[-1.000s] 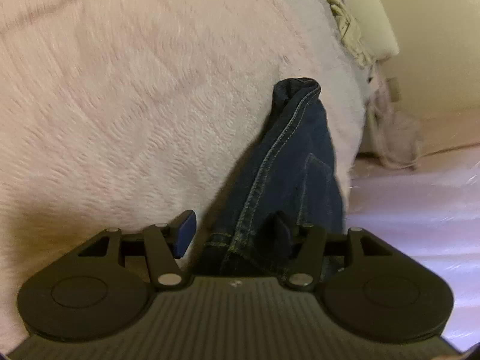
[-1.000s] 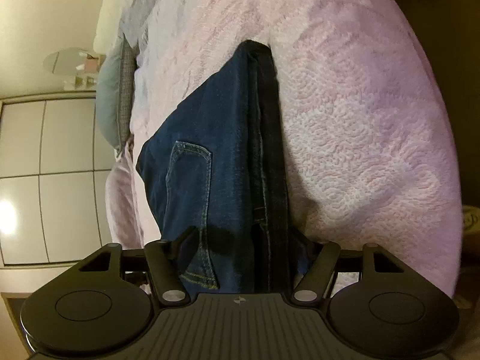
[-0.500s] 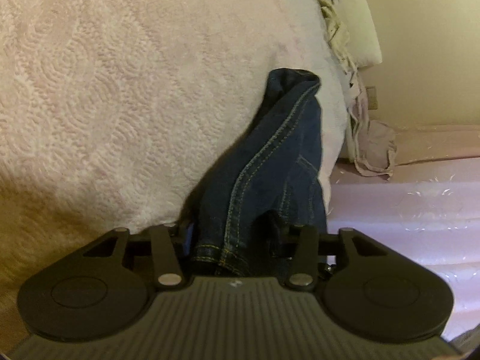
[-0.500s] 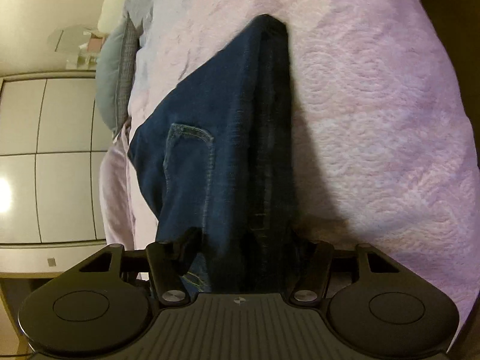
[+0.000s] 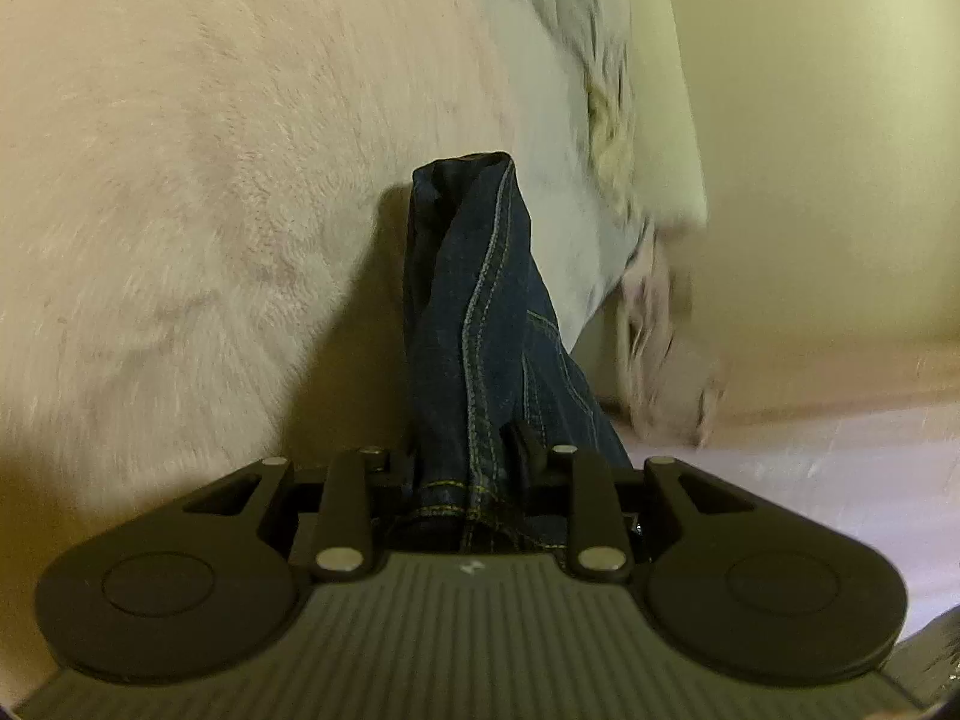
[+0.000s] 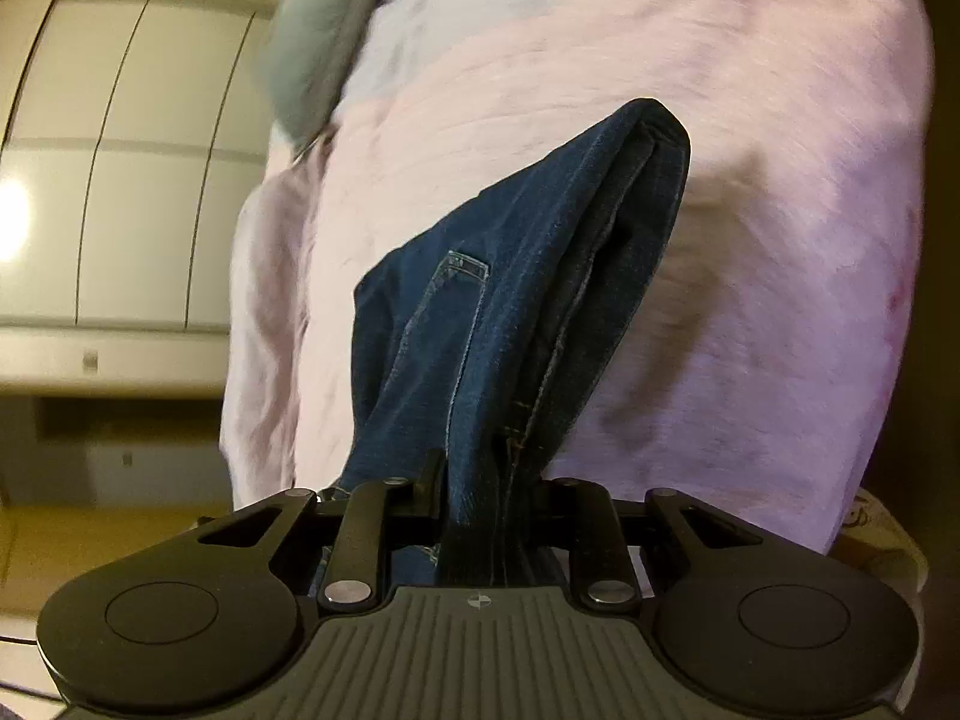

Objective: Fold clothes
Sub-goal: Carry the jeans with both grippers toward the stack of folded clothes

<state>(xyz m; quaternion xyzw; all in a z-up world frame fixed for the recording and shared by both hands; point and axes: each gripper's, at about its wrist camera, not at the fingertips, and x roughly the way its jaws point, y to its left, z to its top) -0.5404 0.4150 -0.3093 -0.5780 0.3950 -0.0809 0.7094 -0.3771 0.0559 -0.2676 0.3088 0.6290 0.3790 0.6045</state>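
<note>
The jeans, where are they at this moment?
The jeans are held between the left hand-held gripper and the right hand-held gripper, in the middle of both wrist views, over the pink bedspread.

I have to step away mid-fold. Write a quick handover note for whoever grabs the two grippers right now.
Left gripper: shut on the jeans, clamped at a stitched hem edge.
Right gripper: shut on the jeans too, gripping a bunched fold beside a seam.
Jeans: doubled over, stretched from both jaws out to a folded end near the pink blanket on the bed. Whether that end rests on it is unclear.
Done: both grips secure.
Left: lay the jeans flat on the blanket, finish folding, release. Both views are blurred, so check before moving.
</note>
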